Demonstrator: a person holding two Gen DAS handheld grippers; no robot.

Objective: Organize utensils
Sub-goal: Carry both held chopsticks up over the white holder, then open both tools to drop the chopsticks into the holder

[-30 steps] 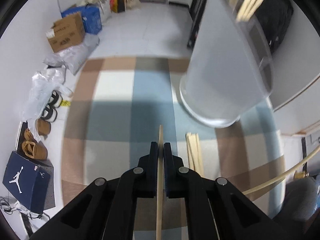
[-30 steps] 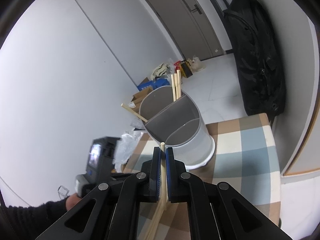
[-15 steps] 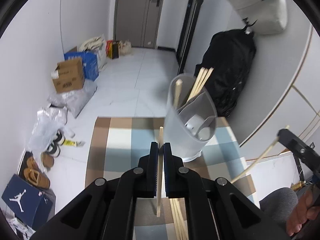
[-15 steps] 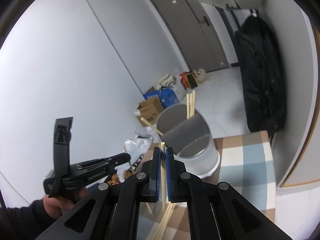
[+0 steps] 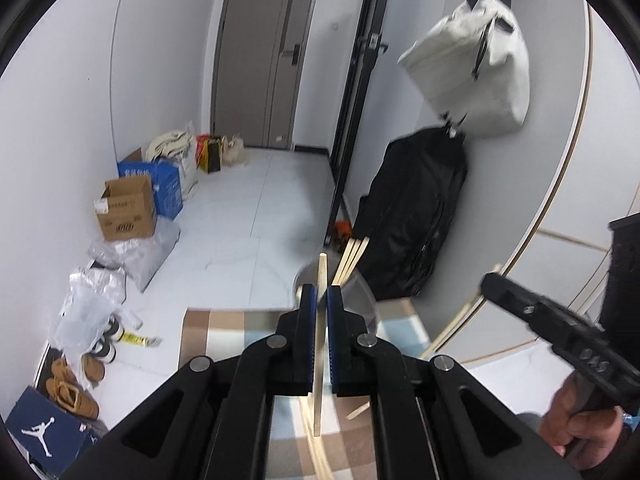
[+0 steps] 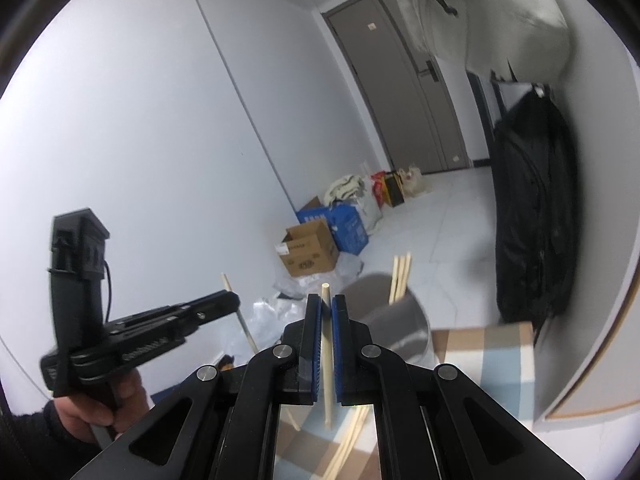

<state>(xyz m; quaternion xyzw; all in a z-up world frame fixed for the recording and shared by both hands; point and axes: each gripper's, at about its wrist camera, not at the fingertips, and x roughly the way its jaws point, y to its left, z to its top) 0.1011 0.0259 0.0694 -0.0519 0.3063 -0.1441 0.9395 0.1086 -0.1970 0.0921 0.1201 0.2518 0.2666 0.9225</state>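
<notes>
At lower centre of each wrist view, the left gripper [image 5: 321, 300] pinches a pale wooden chopstick [image 5: 319, 364], and the right gripper [image 6: 326, 308] pinches another wooden chopstick [image 6: 327, 364]. Beyond stands a blurred, seemingly divided grey round utensil holder [image 6: 394, 320] on the checked tablecloth [image 6: 500, 352], centre frame.

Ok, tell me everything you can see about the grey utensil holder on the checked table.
The grey utensil holder is a round plastic-looking tub with an open top, standing upright on the checked tablecloth, near its far edge. A few pale wooden chopsticks stand in it, leaning against the far rim and sticking out well above it. Both views are blurred, and the right gripper and left gripper, each shut on its own chopstick, hide the near wall and base. Neither gripper touches it.
</notes>
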